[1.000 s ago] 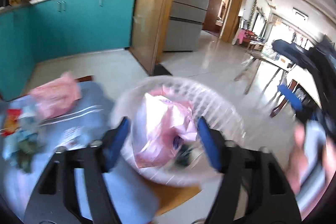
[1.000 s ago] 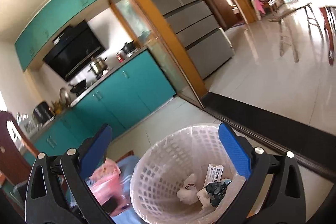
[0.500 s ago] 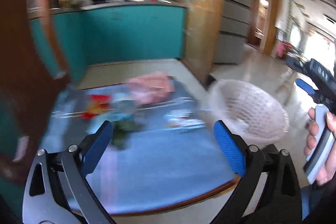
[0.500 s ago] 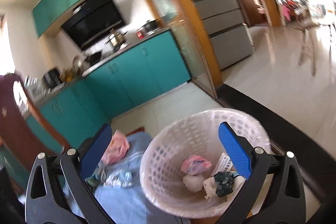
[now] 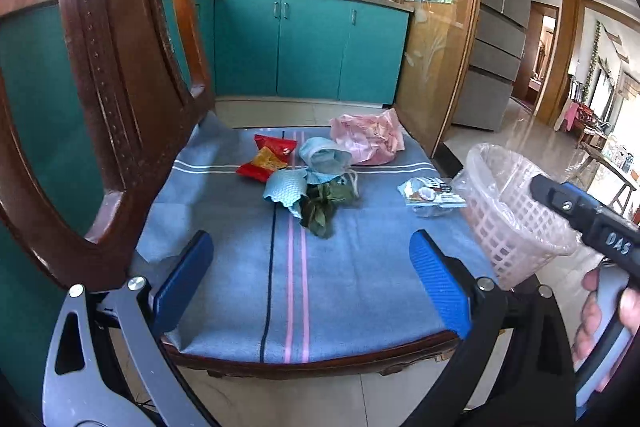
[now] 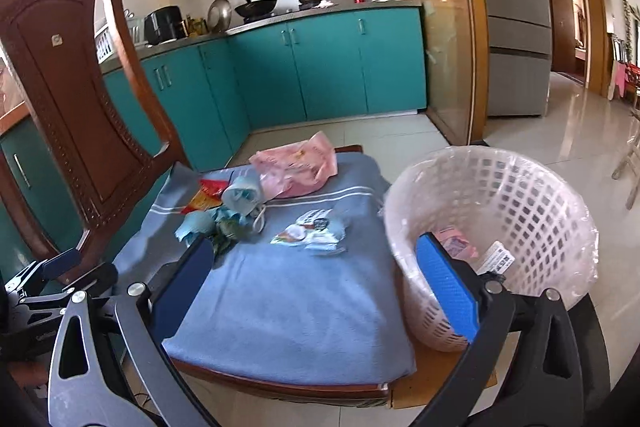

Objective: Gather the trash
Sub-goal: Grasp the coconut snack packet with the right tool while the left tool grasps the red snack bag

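My left gripper (image 5: 312, 287) has matt blue pads (image 5: 438, 287) with a fine grippy texture, on black and grey plastic arms with shiny metal bolts. The blue striped cloth (image 5: 288, 267) on the seat looks soft and a bit fuzzy. The carved dark wooden chair back (image 5: 116, 99) is polished, fairly glossy. The white plastic lattice basket (image 6: 500, 219) has a thin crinkly clear liner. The pink plastic bag (image 5: 368, 139) is wrinkled, the red snack wrapper (image 5: 266, 157) shiny foil. The floor tiles (image 6: 560, 131) are very glossy.
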`<state>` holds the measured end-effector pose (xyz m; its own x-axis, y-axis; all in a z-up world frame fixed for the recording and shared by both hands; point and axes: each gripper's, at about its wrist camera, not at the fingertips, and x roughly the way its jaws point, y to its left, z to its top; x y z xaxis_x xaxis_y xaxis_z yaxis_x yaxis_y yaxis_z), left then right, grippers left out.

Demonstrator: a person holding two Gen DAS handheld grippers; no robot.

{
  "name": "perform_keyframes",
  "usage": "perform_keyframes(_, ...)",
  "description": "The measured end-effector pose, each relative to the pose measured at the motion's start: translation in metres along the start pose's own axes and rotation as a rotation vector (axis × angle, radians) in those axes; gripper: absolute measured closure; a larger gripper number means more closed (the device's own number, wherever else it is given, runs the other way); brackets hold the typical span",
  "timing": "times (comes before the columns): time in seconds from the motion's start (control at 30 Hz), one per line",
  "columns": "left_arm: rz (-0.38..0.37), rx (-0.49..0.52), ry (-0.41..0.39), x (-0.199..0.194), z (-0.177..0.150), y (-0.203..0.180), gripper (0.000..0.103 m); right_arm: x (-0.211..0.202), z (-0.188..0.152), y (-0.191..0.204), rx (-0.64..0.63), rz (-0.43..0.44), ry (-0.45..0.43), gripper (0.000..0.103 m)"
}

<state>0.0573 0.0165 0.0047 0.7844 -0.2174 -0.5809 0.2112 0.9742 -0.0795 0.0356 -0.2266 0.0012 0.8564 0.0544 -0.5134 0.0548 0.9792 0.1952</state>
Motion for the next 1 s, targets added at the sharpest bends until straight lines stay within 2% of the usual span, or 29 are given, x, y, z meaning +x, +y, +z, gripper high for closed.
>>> perform_keyframes(1.0, -0.008, -0.014, 0.004, 0.0018, -0.0029, -0.0010, 0.005, 0.0073, -0.0073, 0.0013, -0.022, -0.004, 0.032, 0.004)
